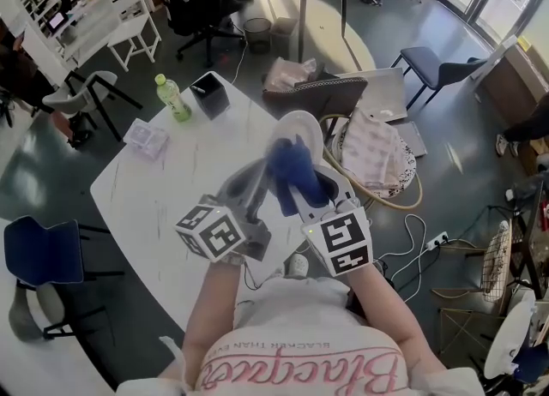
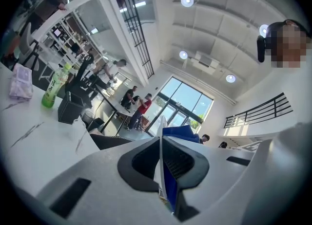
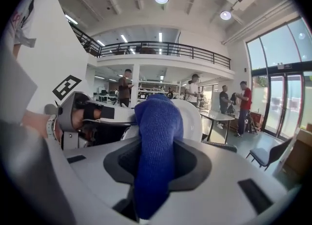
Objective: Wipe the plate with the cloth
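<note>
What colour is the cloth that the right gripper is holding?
Deep blue all over, with no pattern. The cloth shows best in the right gripper view.

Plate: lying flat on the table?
No, the left tool grips the plate by its rim and holds it up above the table.

Grey left tongs (image 1: 255,182) and right tongs (image 1: 300,197) carry marker cubes (image 1: 210,231) — white shirt (image 1: 300,334), pink script.

Both forearms (image 1: 208,317) are up, close together, near the chest. The left gripper (image 1: 260,170) is clamped tight on the plate (image 1: 302,126) rim, pointing level. The right gripper (image 1: 300,194) tips slightly down, jaws squeezing the cloth (image 1: 290,165).
</note>
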Demonstrator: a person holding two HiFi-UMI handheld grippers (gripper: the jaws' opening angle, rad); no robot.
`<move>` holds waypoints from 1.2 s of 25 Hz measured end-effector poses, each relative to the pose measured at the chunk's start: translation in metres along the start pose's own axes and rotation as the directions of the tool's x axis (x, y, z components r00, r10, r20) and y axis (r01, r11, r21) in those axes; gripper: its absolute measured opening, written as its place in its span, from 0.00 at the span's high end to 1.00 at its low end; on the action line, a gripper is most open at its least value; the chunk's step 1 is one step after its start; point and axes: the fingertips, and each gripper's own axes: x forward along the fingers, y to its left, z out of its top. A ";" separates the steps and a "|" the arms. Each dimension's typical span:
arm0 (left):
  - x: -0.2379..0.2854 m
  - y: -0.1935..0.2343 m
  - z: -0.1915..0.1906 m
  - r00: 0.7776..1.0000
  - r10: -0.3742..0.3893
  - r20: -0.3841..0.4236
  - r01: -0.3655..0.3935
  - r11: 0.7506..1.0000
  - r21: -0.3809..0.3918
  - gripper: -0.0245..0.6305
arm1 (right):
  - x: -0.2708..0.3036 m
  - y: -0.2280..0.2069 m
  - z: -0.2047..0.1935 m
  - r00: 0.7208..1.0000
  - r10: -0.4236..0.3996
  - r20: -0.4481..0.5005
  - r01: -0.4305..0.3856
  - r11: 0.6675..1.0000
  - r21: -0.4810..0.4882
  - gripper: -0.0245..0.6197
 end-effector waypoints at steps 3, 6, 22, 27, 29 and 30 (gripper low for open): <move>0.000 -0.001 -0.001 1.000 -0.004 -0.003 0.004 1.000 0.002 0.94 | -0.004 -0.015 -0.009 0.999 -0.040 -0.020 0.041 0.999 0.030 0.77; -0.001 -0.002 -0.002 1.000 -0.005 -0.007 0.005 1.000 0.021 0.94 | -0.009 -0.030 -0.018 0.996 -0.084 -0.039 0.086 0.995 0.051 0.77; -0.006 -0.018 -0.023 0.993 0.109 -0.050 -0.030 0.630 0.776 0.94 | -0.048 -0.087 0.002 0.988 -0.153 -0.010 0.153 0.983 0.101 0.77; -0.007 -0.022 -0.048 0.988 0.135 -0.080 0.022 0.382 0.924 0.94 | -0.050 -0.065 0.029 1.000 -0.004 0.007 0.004 1.000 -0.018 0.77; -0.007 -0.026 -0.060 0.986 0.135 -0.098 0.057 0.279 0.959 0.94 | -0.046 -0.053 0.037 0.998 0.060 -0.008 -0.060 0.993 -0.097 0.77; -0.008 -0.027 -0.065 0.985 0.135 -0.105 0.072 0.232 0.970 0.94 | -0.044 -0.046 0.038 0.996 0.088 -0.022 -0.090 0.987 -0.135 0.77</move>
